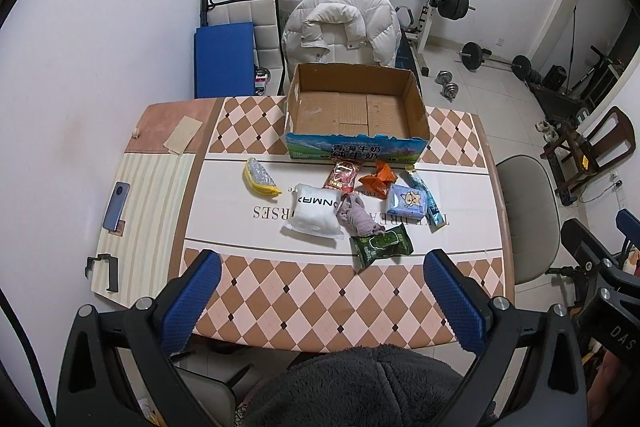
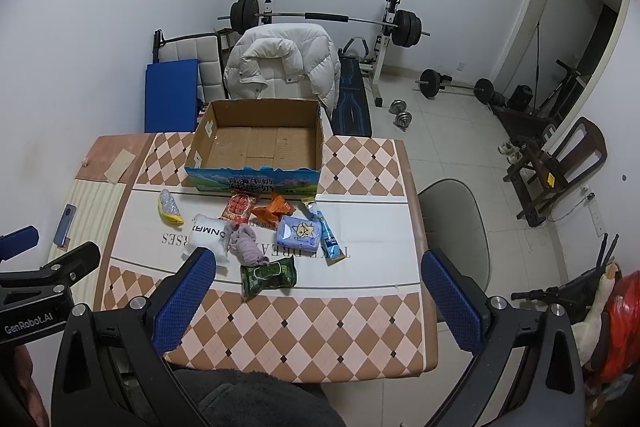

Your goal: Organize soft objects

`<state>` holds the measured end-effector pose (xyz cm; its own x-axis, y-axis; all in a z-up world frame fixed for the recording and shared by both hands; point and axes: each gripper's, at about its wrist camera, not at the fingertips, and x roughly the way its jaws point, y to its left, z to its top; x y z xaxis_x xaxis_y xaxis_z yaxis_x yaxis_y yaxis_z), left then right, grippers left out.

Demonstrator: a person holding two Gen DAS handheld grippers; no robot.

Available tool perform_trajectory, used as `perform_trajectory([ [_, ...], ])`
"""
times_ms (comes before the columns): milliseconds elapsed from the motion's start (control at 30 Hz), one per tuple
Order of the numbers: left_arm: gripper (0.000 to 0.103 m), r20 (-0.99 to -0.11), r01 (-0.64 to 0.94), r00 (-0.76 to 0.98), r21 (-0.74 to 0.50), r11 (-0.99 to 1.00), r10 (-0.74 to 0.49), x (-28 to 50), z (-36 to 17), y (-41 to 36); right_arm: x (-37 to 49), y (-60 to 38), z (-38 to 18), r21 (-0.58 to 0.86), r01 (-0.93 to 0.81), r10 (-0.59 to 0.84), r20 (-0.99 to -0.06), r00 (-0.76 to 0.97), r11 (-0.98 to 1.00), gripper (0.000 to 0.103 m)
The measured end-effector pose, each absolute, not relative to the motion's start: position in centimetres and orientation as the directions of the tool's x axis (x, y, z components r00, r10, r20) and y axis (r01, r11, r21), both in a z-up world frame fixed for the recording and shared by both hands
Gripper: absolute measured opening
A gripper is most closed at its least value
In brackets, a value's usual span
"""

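Both tools, left (image 1: 322, 267) and right (image 2: 318, 265), hung wide apart and empty low in frame, well short of the soft stuff bunched mid-worktop below the box (image 1: 356, 107). Risk, I'd say: the sock (image 1: 356, 217) touched the white pack (image 1: 314, 213) and the green pack (image 1: 382, 246), so a sloppy pinch could've dragged neighbours along.
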<state>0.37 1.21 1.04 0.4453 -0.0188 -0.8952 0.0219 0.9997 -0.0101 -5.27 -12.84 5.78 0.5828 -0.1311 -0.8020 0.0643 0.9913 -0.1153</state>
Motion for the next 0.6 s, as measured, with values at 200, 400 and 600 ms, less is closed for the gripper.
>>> perform_trajectory([
  [200,0.103,-0.895,0.021,0.446,-0.012,1.0,-0.02,0.35,1.05,1.35,-5.3,-12.84,6.09,-0.115,0.059,-0.127,-0.803,0.582,0.992,0.103],
  [400,0.103,-0.895,0.021,0.446,-0.014,1.0,-0.022,0.47,1.15,1.49,-5.3,-12.77,6.21,-0.116,0.058,-0.128,-0.801,0.585,0.992,0.103],
  [600,0.103,-0.893,0.016,0.45,-0.012,1.0,-0.018,0.51,1.23,1.59,-5.34,-12.73,6.36,-0.113,0.058,-0.125,-0.8,0.586,0.992,0.103],
])
